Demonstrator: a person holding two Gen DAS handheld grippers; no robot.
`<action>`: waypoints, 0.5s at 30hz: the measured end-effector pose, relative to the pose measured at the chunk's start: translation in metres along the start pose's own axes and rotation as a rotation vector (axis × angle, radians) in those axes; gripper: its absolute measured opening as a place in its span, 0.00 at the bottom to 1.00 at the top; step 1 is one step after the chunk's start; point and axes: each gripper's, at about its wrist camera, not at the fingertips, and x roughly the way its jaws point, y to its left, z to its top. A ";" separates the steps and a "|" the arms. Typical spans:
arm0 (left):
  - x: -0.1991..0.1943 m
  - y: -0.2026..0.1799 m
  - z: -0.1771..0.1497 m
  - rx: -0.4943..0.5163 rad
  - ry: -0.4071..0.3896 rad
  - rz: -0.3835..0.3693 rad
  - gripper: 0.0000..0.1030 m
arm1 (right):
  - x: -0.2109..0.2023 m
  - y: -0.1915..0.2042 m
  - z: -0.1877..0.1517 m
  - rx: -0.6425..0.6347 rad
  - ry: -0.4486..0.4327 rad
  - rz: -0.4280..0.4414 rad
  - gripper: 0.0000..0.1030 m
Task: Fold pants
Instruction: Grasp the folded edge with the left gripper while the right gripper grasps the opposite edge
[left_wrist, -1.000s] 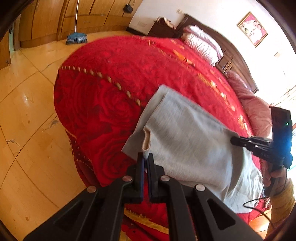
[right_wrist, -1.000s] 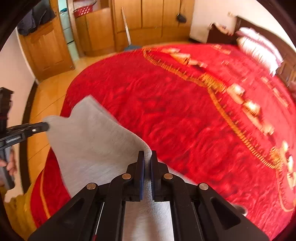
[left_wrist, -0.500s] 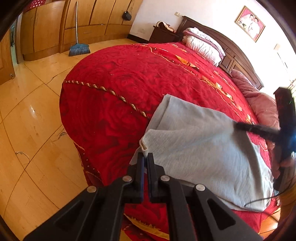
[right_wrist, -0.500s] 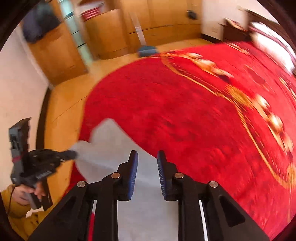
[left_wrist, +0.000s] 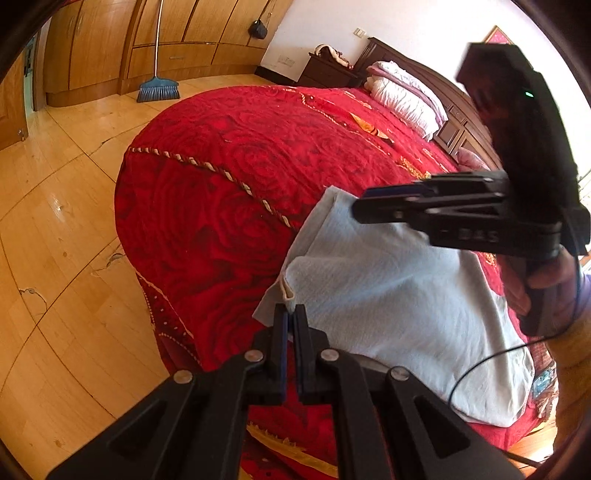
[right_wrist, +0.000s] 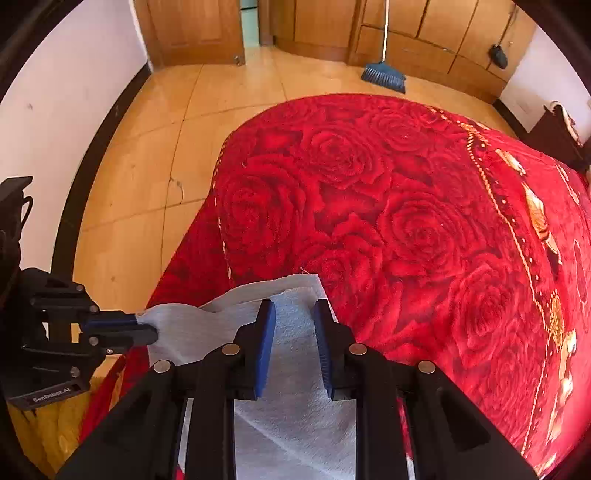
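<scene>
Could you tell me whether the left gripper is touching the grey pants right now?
Touching. The right wrist view shows the left gripper shut on a corner of the grey pants, the cloth pinched between its pads.

Pants (left_wrist: 388, 306): pale grey-blue
Bedspread (left_wrist: 229, 192): red rose pattern (gold cord trim)
Broom (left_wrist: 159, 88), eleven o'clock: blue bristles
Floor (left_wrist: 55, 206): honey-coloured wood

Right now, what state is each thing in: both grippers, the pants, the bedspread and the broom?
left gripper: shut on a corner of the pants.
right gripper: open, nothing between the pads, over the pants.
pants: pale grey, folded over, lying on the bed, one corner pinched.
bedspread: red, spread over the bed.
broom: standing upright against the wooden cabinets.
</scene>
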 end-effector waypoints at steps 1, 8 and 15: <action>0.000 0.001 0.000 -0.004 0.001 -0.004 0.03 | 0.002 0.000 0.000 -0.006 0.008 -0.001 0.22; 0.001 0.007 -0.002 -0.032 0.006 -0.034 0.03 | 0.011 -0.002 0.007 -0.040 0.035 -0.030 0.22; 0.000 0.007 -0.002 -0.040 0.005 -0.039 0.03 | 0.009 0.009 0.003 -0.090 0.000 -0.072 0.03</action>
